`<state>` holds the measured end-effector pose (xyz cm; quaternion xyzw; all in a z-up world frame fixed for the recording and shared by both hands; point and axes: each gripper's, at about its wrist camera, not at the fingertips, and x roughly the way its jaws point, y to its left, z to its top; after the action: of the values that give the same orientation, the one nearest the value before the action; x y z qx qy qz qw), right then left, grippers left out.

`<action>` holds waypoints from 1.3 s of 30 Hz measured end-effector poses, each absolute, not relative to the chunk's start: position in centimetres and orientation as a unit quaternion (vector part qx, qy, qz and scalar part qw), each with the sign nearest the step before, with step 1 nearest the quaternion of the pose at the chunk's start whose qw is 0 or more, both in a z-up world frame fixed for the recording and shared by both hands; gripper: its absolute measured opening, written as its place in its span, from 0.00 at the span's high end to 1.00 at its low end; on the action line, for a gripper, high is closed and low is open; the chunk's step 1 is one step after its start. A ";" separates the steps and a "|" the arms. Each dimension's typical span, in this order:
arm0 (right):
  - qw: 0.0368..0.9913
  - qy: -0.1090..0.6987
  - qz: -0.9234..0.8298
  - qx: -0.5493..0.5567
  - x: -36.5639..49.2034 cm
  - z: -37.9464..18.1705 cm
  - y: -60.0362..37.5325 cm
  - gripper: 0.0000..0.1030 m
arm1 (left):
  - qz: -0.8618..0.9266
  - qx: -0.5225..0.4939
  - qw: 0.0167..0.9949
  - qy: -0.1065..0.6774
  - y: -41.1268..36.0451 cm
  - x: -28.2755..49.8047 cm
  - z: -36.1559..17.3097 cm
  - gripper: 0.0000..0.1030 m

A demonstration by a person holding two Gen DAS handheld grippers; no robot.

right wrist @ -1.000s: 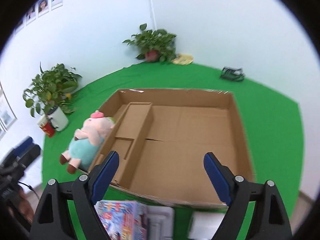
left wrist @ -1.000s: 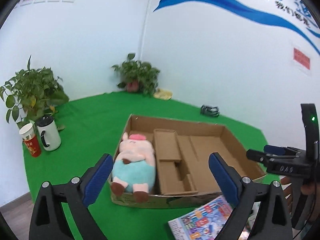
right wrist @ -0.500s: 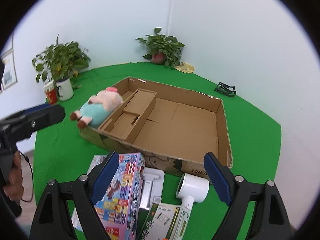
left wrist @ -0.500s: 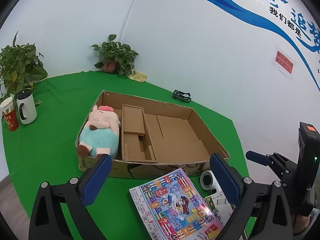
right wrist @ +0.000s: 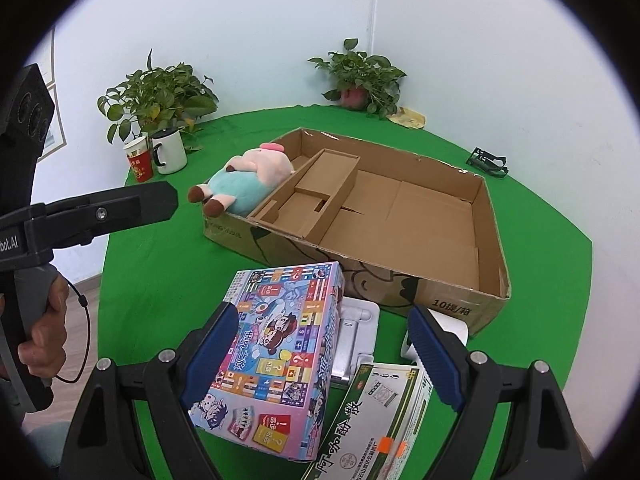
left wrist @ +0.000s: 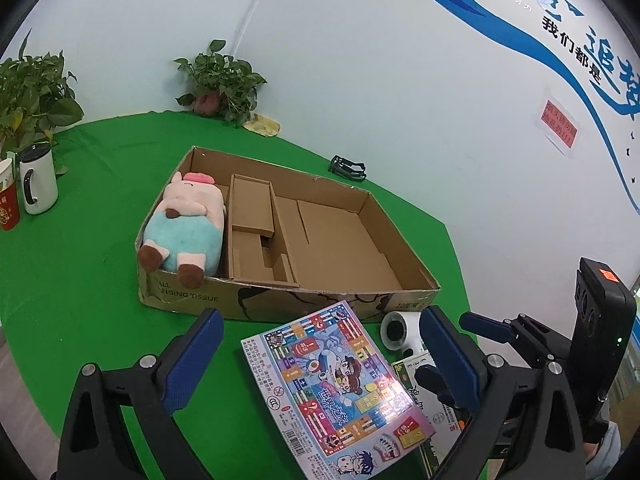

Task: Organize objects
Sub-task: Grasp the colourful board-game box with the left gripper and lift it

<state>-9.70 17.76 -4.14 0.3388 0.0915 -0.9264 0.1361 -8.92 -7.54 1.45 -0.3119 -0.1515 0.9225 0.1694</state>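
Cardboard box (left wrist: 400, 292) on green desk (left wrist: 80, 280), ahead of both grippers, top open. Plush pig (left wrist: 186, 226) lying in the box's left compartment, feet toward the near wall. Middle divided section and wide right section bare cardboard.

Left gripper (left wrist: 320, 356) wide open, nothing between pads, hovering over colourful game box (left wrist: 340, 384) lying flat just short of the cardboard box. Right gripper (right wrist: 324, 356) likewise spread wide, holding nothing; same game box (right wrist: 276, 344) below its left pad, green-and-white carton (right wrist: 372, 420) nearer, between the pads.

White cylindrical device (left wrist: 400, 330) beside the left gripper's right pad, partly hidden by it, touching or just off the box's near wall. Beyond: white mug (left wrist: 38, 184), red paper cup (left wrist: 8, 208), two potted plants (left wrist: 220, 80), small black object (left wrist: 347, 168) far right.

Right view only: white flat tray (right wrist: 356, 332) between game box and cylinder; hand (right wrist: 44, 328) on left gripper's handle. Left view only: blue wall lettering, red notice.
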 end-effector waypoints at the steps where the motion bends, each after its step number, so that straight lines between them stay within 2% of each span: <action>1: 0.136 0.094 -0.926 0.341 -9.6 -4.3 17.5 0.16 | 0.921 -0.317 0.167 -0.150 -7.5 -9.0 1.2 0.04; 5: 0.122 0.120 -0.922 0.347 -9.4 -5.2 16.6 0.16 | 0.912 -0.345 0.165 -0.151 -7.7 -9.5 -0.2 0.04; 10: 0.198 0.081 -0.885 0.415 -10.1 -7.9 16.6 0.16 | 0.844 -0.411 0.237 -0.252 -9.1 -10.7 -4.5 0.05; 12: 0.215 0.070 -0.878 0.422 -10.2 -8.3 16.6 0.16 | 0.823 -0.432 0.251 -0.271 -9.1 -11.1 -6.4 0.07; 14: 0.223 0.061 -0.872 0.432 -10.6 -8.8 16.5 0.16 | 0.805 -0.451 0.264 -0.281 -8.7 -11.3 -8.0 0.13; 17: 0.225 0.065 -0.857 0.458 -11.3 -9.8 15.8 0.16 | 0.793 -0.471 0.259 -0.287 -8.3 -11.0 -10.0 0.20; 20: 0.227 0.077 -0.853 0.464 -11.0 -9.9 15.0 0.15 | 0.809 -0.455 0.253 -0.272 -8.6 -10.2 -10.1 0.20; 24: 0.236 0.055 -0.846 0.475 -10.6 -10.5 14.2 0.15 | 0.816 -0.449 0.242 -0.272 -10.5 -10.1 -9.9 0.21; 28: 0.248 0.051 -0.834 0.491 -10.1 -11.4 13.3 0.15 | 0.811 -0.448 0.242 -0.288 -12.3 -10.2 -10.2 0.28; 30: 0.248 0.061 -0.831 0.494 -10.3 -11.6 13.1 0.16 | 0.812 -0.445 0.242 -0.290 -12.5 -10.2 -10.3 0.29; 36: 0.206 0.081 -0.844 0.489 -10.5 -12.2 12.5 0.26 | 0.815 -0.452 0.243 -0.269 -12.4 -10.4 -10.4 0.29; 38: 0.203 0.069 -0.846 0.488 -10.6 -12.2 12.7 0.27 | 0.799 -0.505 0.209 -0.252 -12.6 -10.9 -11.4 0.36; 39: 0.206 0.063 -0.845 0.489 -10.7 -12.3 12.8 0.27 | 0.796 -0.523 0.184 -0.243 -12.8 -11.0 -11.9 0.36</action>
<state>-10.72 12.83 -12.32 0.4892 0.0626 -0.8452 0.2057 -10.97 -12.84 -11.89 -0.5231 -0.2428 0.7960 0.1838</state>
